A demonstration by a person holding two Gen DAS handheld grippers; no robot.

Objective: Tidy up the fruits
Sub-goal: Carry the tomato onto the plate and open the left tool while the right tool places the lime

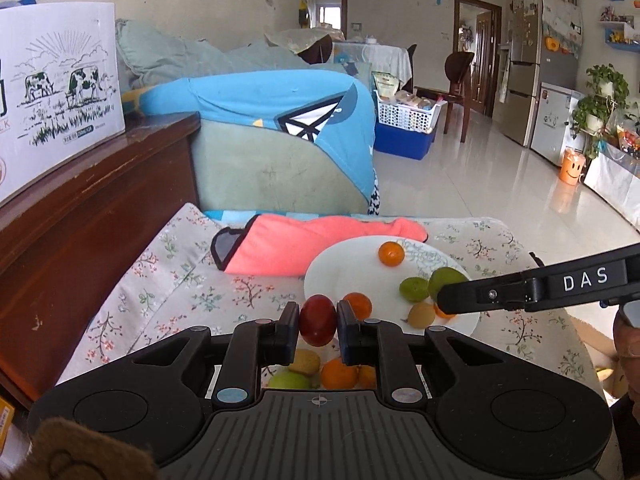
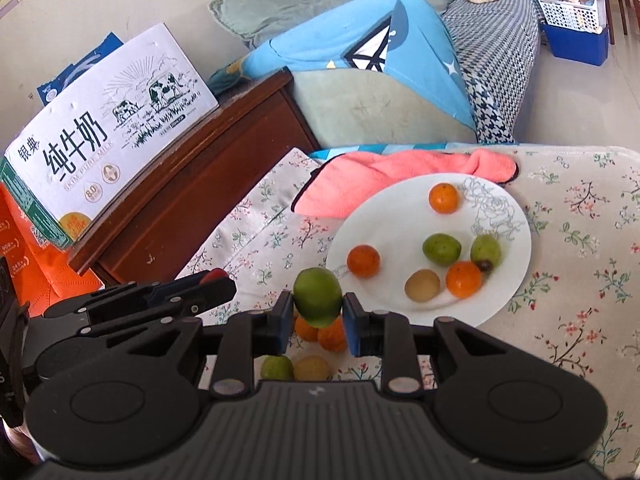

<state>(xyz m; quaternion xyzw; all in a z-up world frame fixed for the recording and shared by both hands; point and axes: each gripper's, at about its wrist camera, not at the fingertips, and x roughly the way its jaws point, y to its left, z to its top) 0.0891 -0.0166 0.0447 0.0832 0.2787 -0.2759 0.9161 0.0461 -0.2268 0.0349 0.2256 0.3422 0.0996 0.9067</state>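
Both hands are mid-carry, each with one fruit picked from the loose pile; the left claw (image 1: 318,322) is clamped on a dark red plum-like fruit (image 1: 318,320), its pads pressing the fruit from either side, and the right claw (image 2: 318,312) is clamped the same way on a green fruit (image 2: 318,297). Both fruits hang clear of the floral-clothed surface (image 2: 568,240); under them lie the fruits not yet sorted, a green one (image 2: 277,367), a yellowish one (image 2: 311,368) and two or three small oranges (image 2: 332,338).

The white plate (image 2: 516,216) sits just ahead and to the right of the pile, touching a pink cloth (image 2: 400,176) at its far edge; it already carries three oranges, two green fruits and a yellowish one, with bare room toward its near-left rim and centre.

The step in hand looks like transfer to the plate; next, each claw should travel forward over the rim, lower close to a bare patch so the round fruit cannot roll off, then open; the two claws sit close together, so staggering the drops would avoid a knock.
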